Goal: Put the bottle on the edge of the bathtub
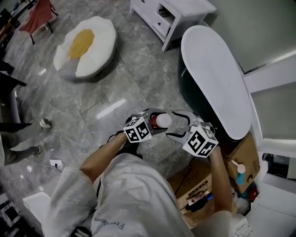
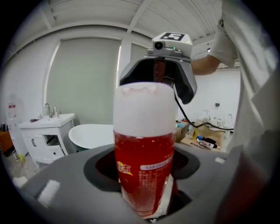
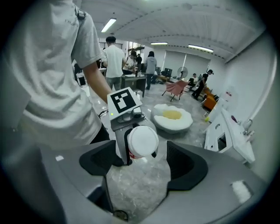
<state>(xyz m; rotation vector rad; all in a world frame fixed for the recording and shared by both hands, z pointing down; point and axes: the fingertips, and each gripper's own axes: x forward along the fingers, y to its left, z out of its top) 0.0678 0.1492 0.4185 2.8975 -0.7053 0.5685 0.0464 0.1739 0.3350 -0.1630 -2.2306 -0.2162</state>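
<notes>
A mock bathroom set inside an open office hall: a white bathtub (image 1: 190, 41) and vanity cabinet (image 1: 185, 9) stand on a marble floor (image 1: 129, 69), with people (image 3: 113, 57) around tables (image 3: 131, 79) beyond.

The bottle (image 1: 163, 120) is held in the left gripper (image 1: 155, 121), faced by the right gripper (image 1: 177, 125). The bathtub (image 1: 217, 78) is set ahead-right, a cabinet (image 1: 178, 14) behind it.

Person: white short-sleeved T-shirt (image 1: 138, 194) with pale lettering.

Left gripper (image 1: 155, 121): grey moulded body with 2 jaws, each lined with a dark pad. It has 1 white left marker cube (image 1: 137, 129) printed with black square markers.

Right gripper (image 1: 175, 125): identical grey body and dark pads, with 1 right marker cube (image 1: 200, 141). A black cable (image 2: 182, 109) hangs from its housing.
</notes>
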